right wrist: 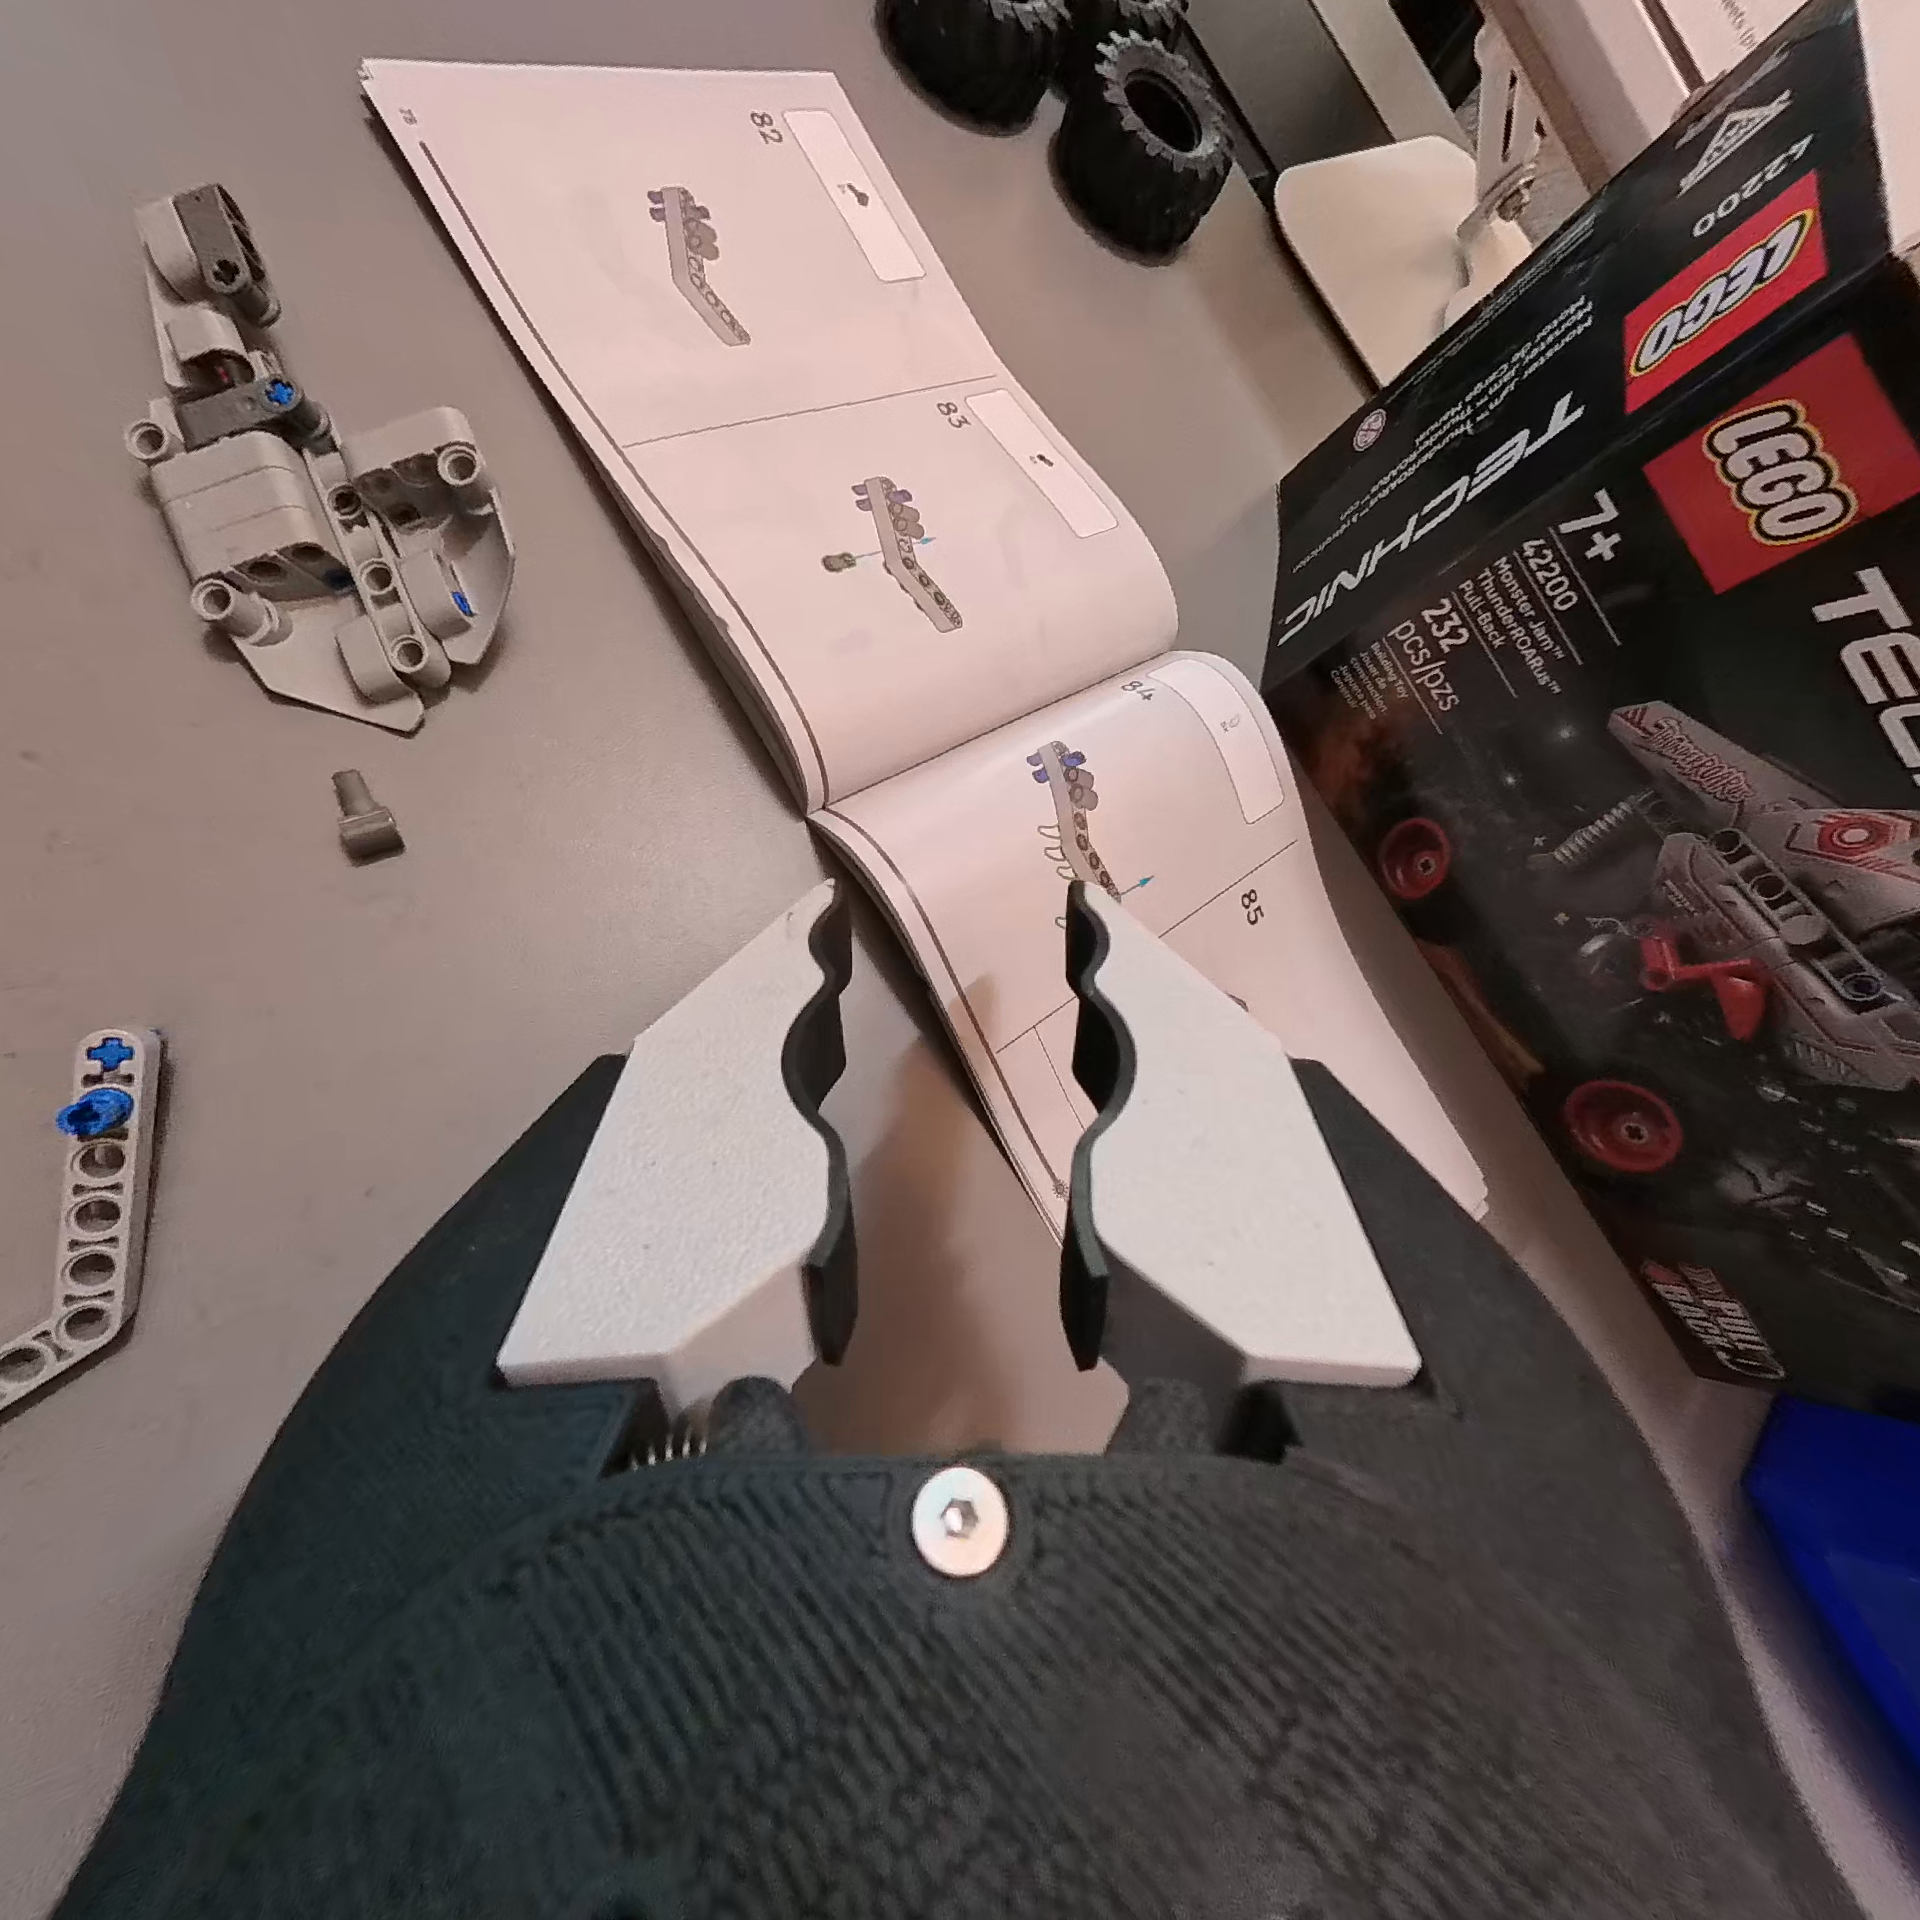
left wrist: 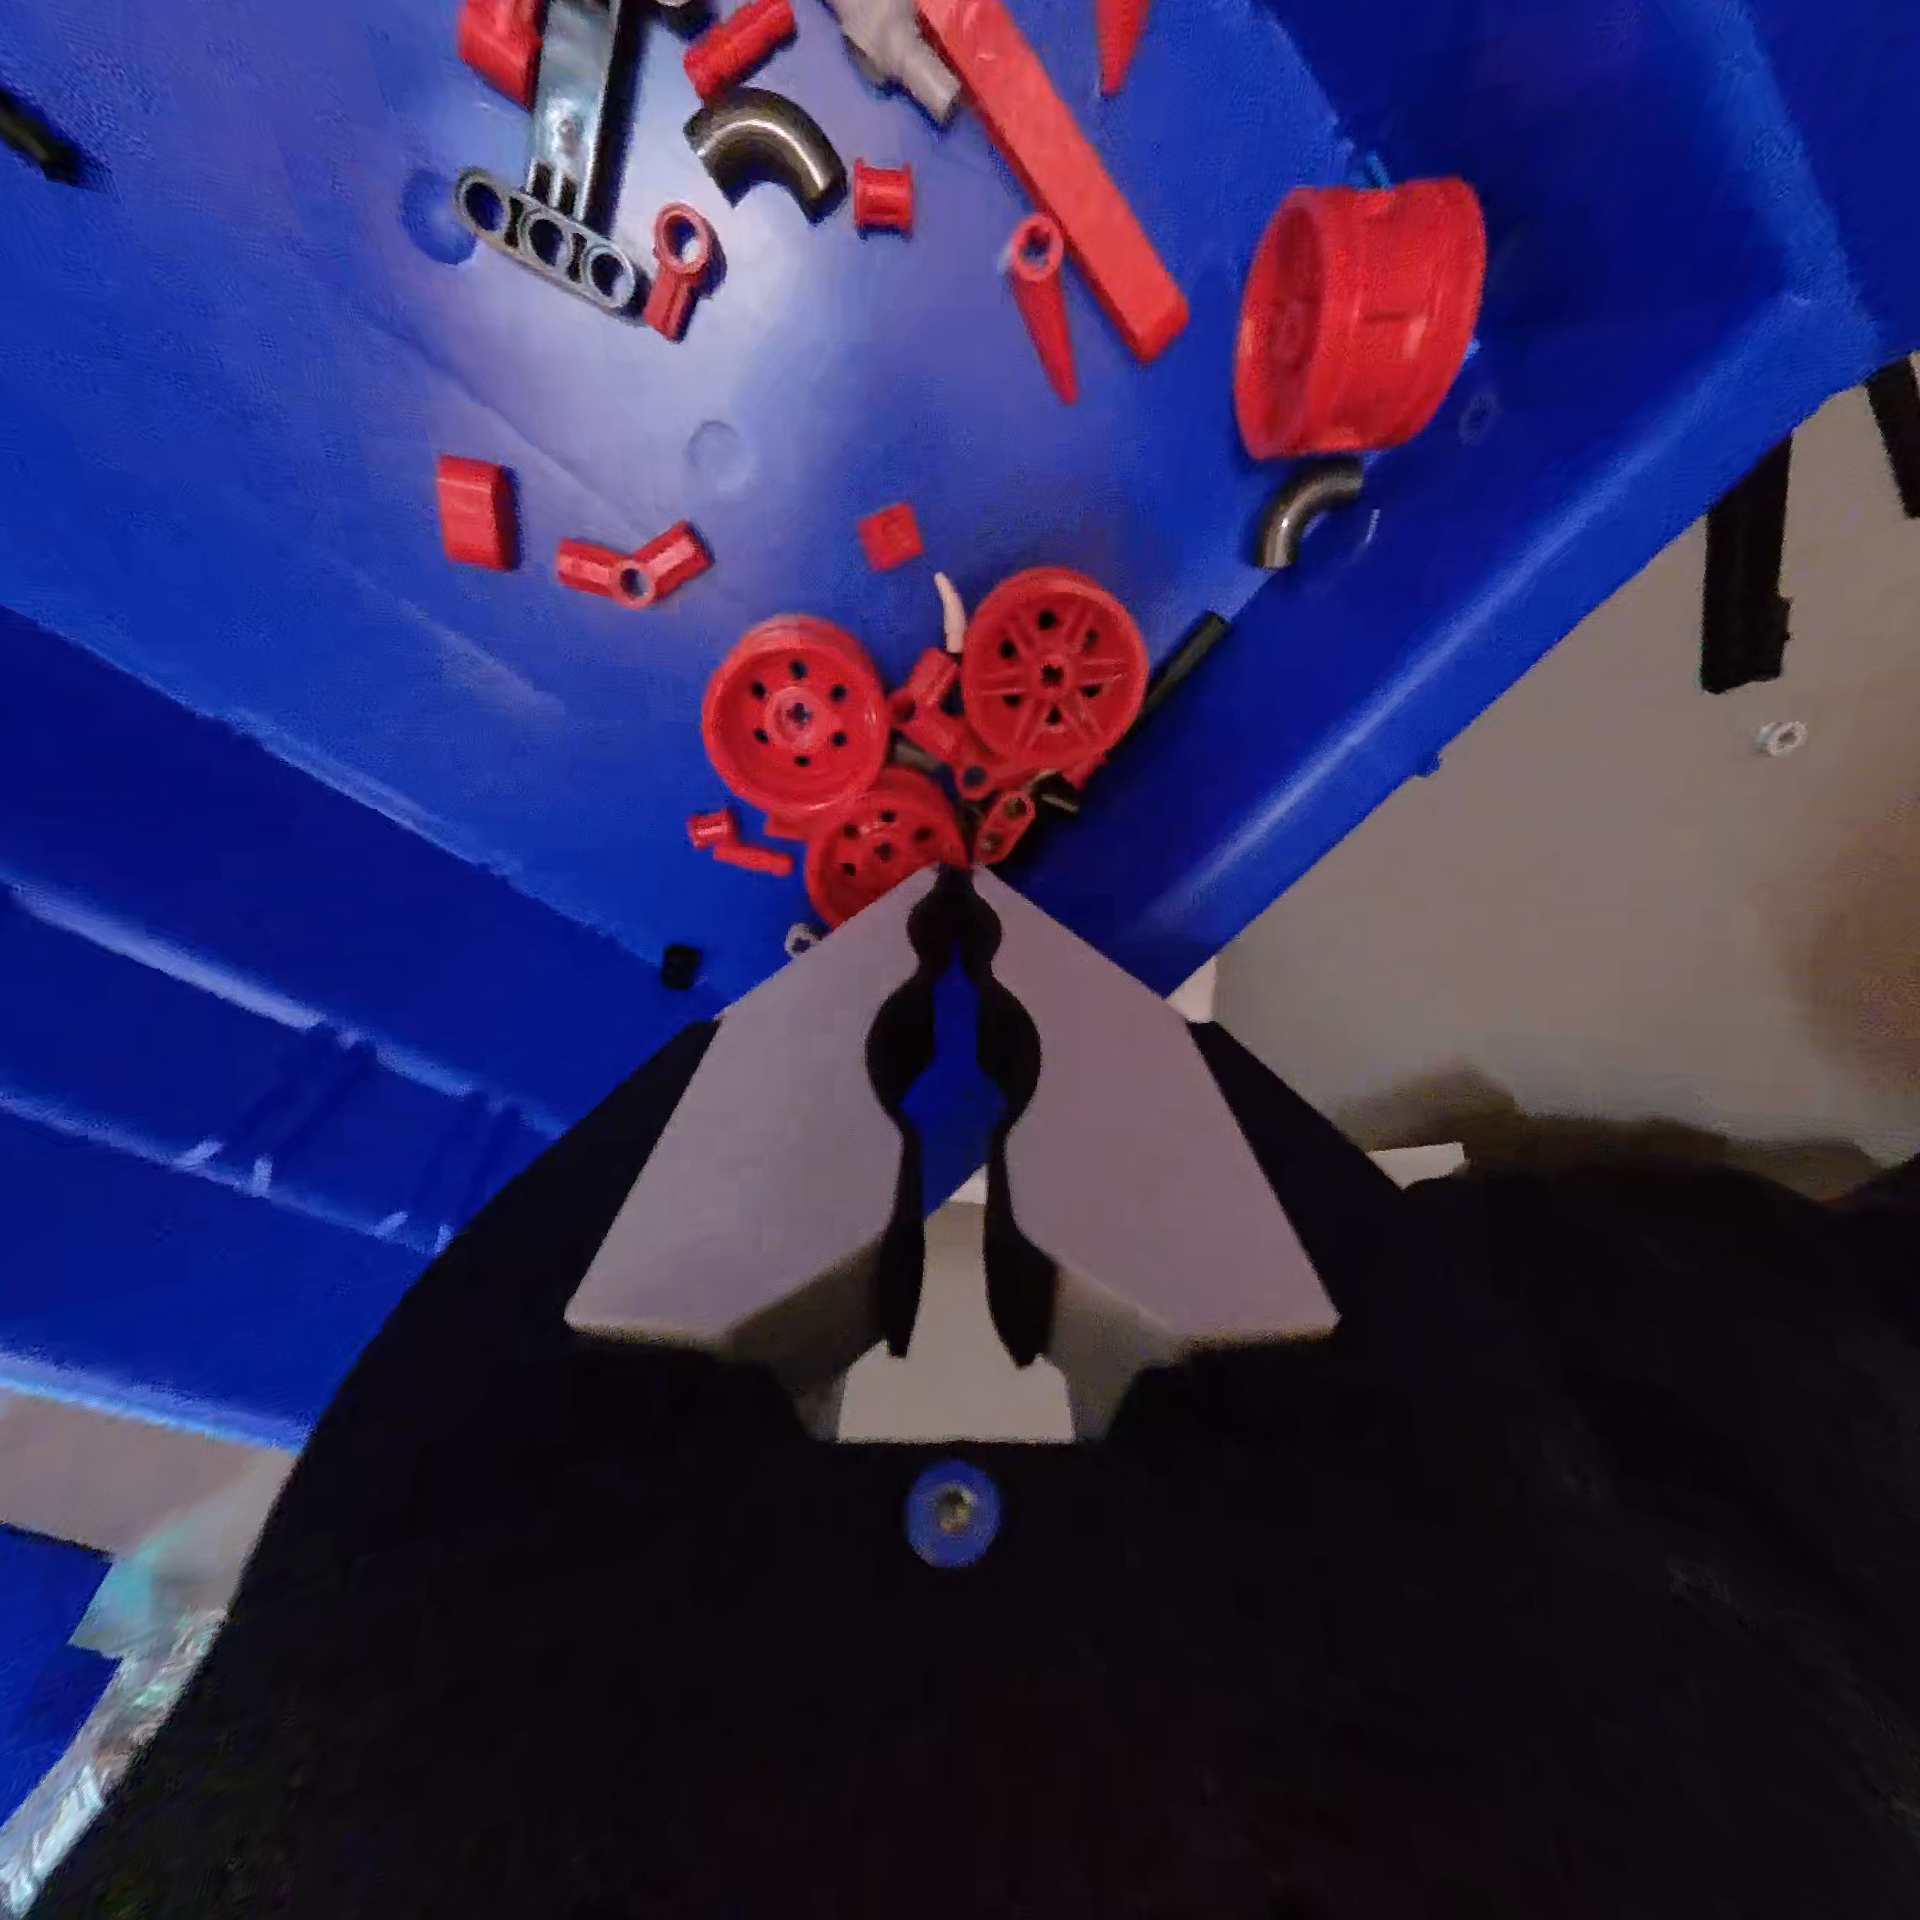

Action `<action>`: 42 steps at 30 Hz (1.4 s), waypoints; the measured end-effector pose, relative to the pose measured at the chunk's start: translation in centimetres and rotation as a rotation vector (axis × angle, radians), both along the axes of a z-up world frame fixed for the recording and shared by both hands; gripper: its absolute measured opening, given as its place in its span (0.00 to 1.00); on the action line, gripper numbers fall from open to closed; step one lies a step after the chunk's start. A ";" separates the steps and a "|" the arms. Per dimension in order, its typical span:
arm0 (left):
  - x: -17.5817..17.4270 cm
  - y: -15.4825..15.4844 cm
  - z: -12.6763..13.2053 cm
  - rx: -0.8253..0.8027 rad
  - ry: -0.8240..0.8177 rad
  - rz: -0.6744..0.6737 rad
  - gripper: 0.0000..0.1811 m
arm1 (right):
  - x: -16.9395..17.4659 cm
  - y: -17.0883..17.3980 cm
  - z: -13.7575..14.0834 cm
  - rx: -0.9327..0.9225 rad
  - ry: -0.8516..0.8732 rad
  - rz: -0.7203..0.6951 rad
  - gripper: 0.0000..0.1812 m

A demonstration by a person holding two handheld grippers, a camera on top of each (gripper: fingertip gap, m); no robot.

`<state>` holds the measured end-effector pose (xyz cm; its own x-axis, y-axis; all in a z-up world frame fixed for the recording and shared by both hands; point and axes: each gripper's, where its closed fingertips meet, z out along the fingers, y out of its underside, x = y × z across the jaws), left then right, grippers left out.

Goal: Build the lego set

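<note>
In the left wrist view my left gripper (left wrist: pixel 951 881) is shut, its tips together over a blue bin (left wrist: pixel 312 644). The tips sit at a cluster of red wheel hubs (left wrist: pixel 795 719) and small red parts in the bin's corner. I see nothing held between the pads. A larger red hub (left wrist: pixel 1356 317) lies farther off. In the right wrist view my right gripper (right wrist: pixel 956 914) is open and empty above the open instruction booklet (right wrist: pixel 831 416). A grey partial build (right wrist: pixel 322 520) and a grey angled beam with blue pins (right wrist: pixel 88 1195) lie on the table to the left.
The set's box (right wrist: pixel 1621 748) stands right of the booklet, with black tyres (right wrist: pixel 1132 125) behind. A small grey peg piece (right wrist: pixel 364 816) lies near the build. The bin also holds a long red beam (left wrist: pixel 1060 177), black beams (left wrist: pixel 551 234) and curved pipes (left wrist: pixel 764 145).
</note>
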<state>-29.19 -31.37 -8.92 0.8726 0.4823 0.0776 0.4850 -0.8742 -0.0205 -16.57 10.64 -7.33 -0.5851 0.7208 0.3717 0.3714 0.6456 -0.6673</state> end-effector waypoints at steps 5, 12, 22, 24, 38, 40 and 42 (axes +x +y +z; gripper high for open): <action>-4.3 -0.3 0.0 -0.022 0.194 0.087 0.00 | 0.3 0.1 -0.2 0.002 -0.006 -0.003 0.22; -2.7 1.9 2.2 0.184 0.170 0.035 0.00 | 0.2 0.4 0.0 0.015 -0.002 -0.008 0.22; -3.4 3.2 -0.2 0.110 0.138 -0.062 0.00 | -0.5 0.0 -0.1 0.025 -0.006 0.010 0.22; -4.4 2.3 0.5 0.100 0.199 -0.020 0.00 | -0.5 0.0 -0.3 0.028 -0.012 0.011 0.22; -0.1 0.9 -2.1 0.027 -0.114 -0.067 0.00 | -1.4 -0.2 -1.0 0.033 -0.033 0.035 0.22; -2.7 0.4 -2.1 -0.004 0.033 -0.045 0.00 | -1.4 -0.1 -1.1 0.028 -0.036 0.031 0.22; -4.2 0.0 -1.6 -0.005 0.110 -0.015 0.00 | -1.5 -0.1 -1.3 0.025 -0.042 0.029 0.22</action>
<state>-33.37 -31.37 -10.51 0.8828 0.4692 -0.0214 0.4669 -0.8816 -0.0687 -18.05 10.56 -8.67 -0.6208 0.6943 0.3640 0.3795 0.6724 -0.6355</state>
